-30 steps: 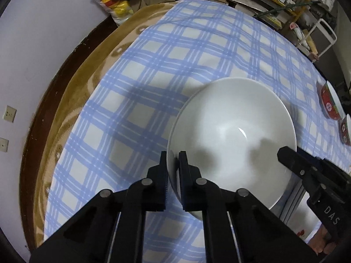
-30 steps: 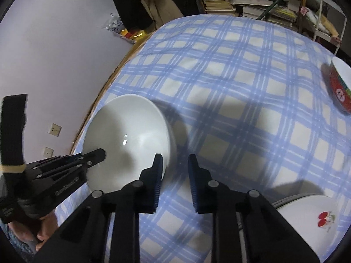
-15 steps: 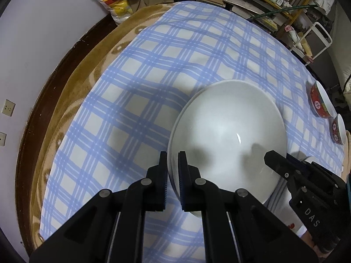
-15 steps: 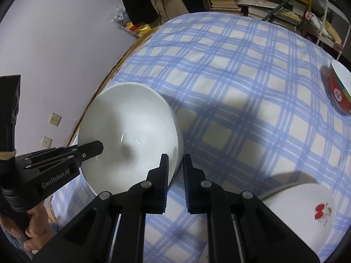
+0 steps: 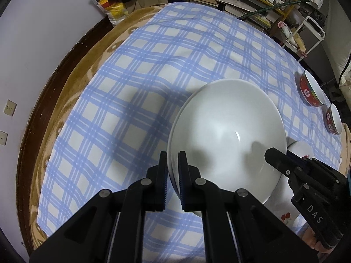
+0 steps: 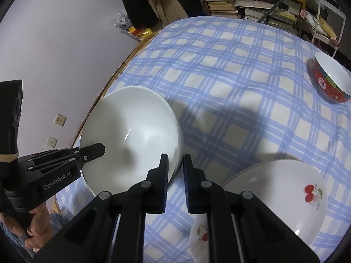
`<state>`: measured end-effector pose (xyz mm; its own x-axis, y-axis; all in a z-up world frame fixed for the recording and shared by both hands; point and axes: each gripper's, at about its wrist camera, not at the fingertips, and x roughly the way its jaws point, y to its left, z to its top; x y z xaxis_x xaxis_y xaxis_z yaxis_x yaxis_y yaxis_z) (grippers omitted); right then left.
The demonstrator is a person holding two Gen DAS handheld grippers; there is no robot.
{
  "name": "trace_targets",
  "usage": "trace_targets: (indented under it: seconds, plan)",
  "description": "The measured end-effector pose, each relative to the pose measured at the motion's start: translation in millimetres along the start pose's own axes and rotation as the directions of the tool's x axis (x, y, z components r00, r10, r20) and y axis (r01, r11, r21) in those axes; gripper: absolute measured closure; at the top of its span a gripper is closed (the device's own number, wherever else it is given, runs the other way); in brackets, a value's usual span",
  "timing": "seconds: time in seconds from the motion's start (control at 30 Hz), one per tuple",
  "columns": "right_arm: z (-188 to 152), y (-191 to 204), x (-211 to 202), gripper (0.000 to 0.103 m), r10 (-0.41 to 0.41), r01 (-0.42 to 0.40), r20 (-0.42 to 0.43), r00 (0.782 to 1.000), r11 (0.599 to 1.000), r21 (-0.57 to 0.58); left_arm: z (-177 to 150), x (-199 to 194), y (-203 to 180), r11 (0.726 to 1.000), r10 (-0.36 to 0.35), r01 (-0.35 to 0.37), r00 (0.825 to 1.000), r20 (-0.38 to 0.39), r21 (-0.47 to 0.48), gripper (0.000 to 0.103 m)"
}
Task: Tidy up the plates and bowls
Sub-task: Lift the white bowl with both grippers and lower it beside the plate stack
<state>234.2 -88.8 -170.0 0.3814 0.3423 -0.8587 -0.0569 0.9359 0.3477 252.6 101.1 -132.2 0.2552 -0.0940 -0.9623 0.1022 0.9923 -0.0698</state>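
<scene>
Both grippers clamp the large white ceramic bowl point(image 5: 226, 135) by opposite rims, left gripper point(image 5: 172, 171) and right gripper point(image 6: 175, 175), above the blue-and-white checked tablecloth point(image 5: 153, 65); stacked books on the wooden shelf point(image 6: 221, 2) line the lilac-walled room.

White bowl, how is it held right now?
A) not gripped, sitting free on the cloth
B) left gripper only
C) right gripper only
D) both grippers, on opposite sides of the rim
D: the left gripper pinches the rim of the white bowl on one side, and the right gripper has its jaws closed on the rim at the opposite side.
</scene>
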Motion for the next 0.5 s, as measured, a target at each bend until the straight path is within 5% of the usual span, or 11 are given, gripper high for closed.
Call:
trace_targets:
  seconds: [0.5]
  plan:
    - [-31, -5, 2, 0.088, -0.028, 0.027, -0.024, 0.999, 0.999, -0.044, -27, 14, -7, 1.000, -0.004, 0.003, 0.999, -0.053, -0.011, 0.095]
